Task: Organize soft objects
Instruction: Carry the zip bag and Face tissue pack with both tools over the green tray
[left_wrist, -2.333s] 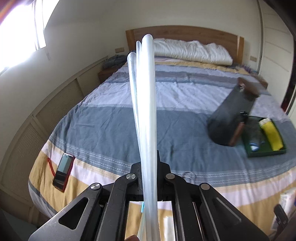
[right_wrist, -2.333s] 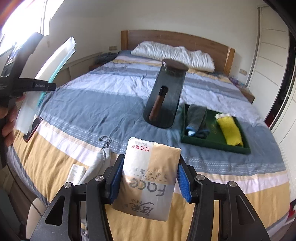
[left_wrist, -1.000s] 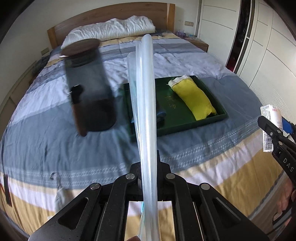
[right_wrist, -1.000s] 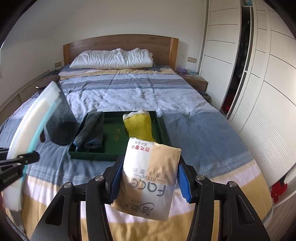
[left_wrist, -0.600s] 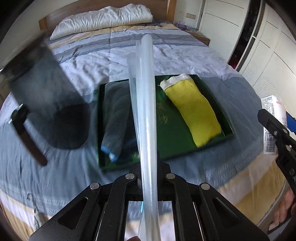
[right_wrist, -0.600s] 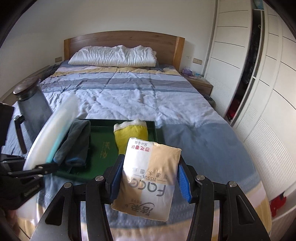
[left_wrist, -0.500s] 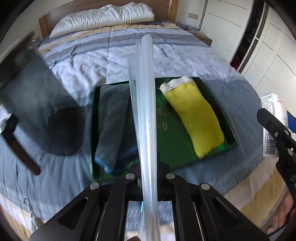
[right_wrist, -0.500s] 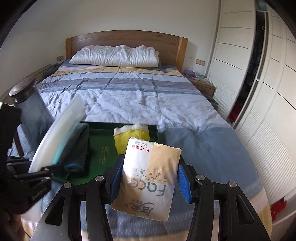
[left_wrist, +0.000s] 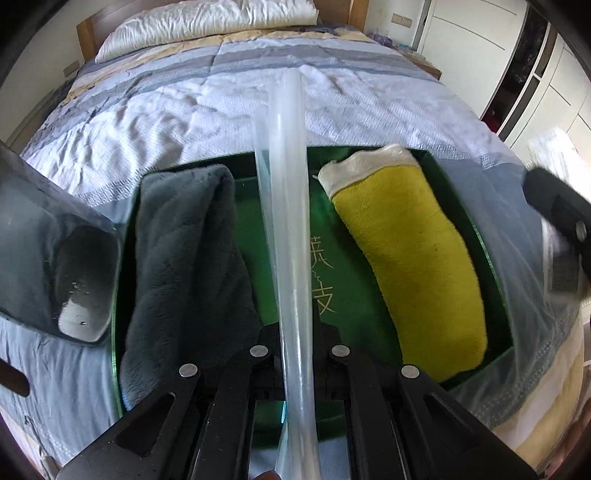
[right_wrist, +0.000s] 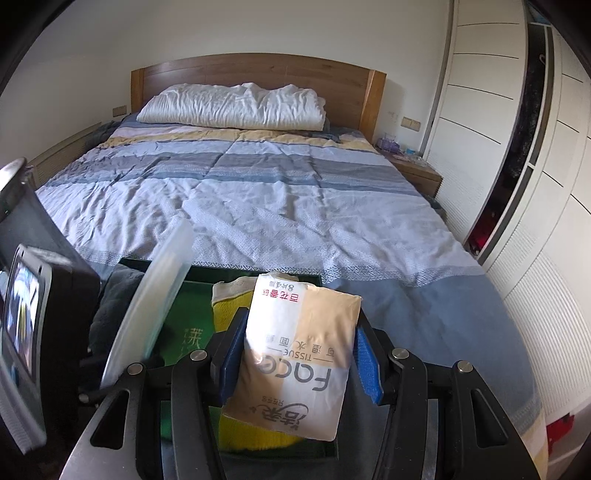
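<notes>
A green tray (left_wrist: 351, 291) lies on the bed and holds a folded grey towel (left_wrist: 184, 258) on its left and a rolled yellow towel (left_wrist: 410, 254) on its right. My left gripper (left_wrist: 295, 332) is shut on a flat translucent plastic packet (left_wrist: 288, 184) seen edge-on, held above the tray's middle gap. My right gripper (right_wrist: 295, 343) is shut on a beige and white tissue pack (right_wrist: 299, 354), held over the tray's near right, above the yellow towel (right_wrist: 225, 314). The packet (right_wrist: 147, 302) and the tray (right_wrist: 184, 317) also show in the right wrist view.
A dark smoky glass jar (left_wrist: 48, 251) stands just left of the tray. The striped bedspread (right_wrist: 277, 199) runs back to a white pillow (right_wrist: 236, 107) and wooden headboard (right_wrist: 258, 70). White wardrobe doors (right_wrist: 517, 147) line the right side.
Both grippers swung right from the bed's left part and closed in on the tray. The left gripper now hangs low over it with the packet; the right still holds the tissue pack.
</notes>
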